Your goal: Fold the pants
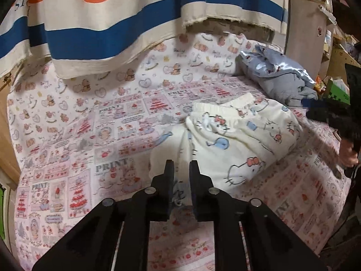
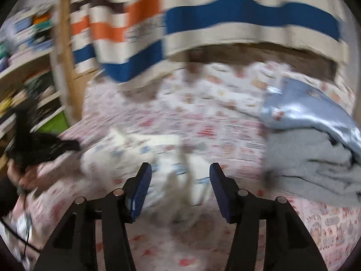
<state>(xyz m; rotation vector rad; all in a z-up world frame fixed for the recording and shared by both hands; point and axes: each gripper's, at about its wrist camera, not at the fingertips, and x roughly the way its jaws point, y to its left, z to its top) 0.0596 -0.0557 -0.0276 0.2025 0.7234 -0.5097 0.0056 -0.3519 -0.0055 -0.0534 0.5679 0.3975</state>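
1. The pants (image 1: 234, 140), cream with a cat cartoon print, lie bunched on the bed sheet (image 1: 90, 122), right of the middle, waistband toward the far side.
2. The left gripper (image 1: 181, 169) sits at the near edge of the pants. Its jaws stand close together with a narrow gap, and a bit of cloth shows in that gap; whether it is pinched cannot be told.
3. The right gripper (image 2: 180, 176) has its jaws wide apart, holding nothing, above the pants (image 2: 126, 155).
4. A heap of blue and grey clothes (image 1: 277, 76) lies just beyond the pants, toward the right side of the bed.
5. A striped curtain (image 1: 112, 22) in orange, blue and cream hangs over the far edge of the bed.
6. Shelves (image 2: 24, 67) stand to the left in the right wrist view.
7. That view is heavily blurred, so the pants' folds and print are hard to make out there.
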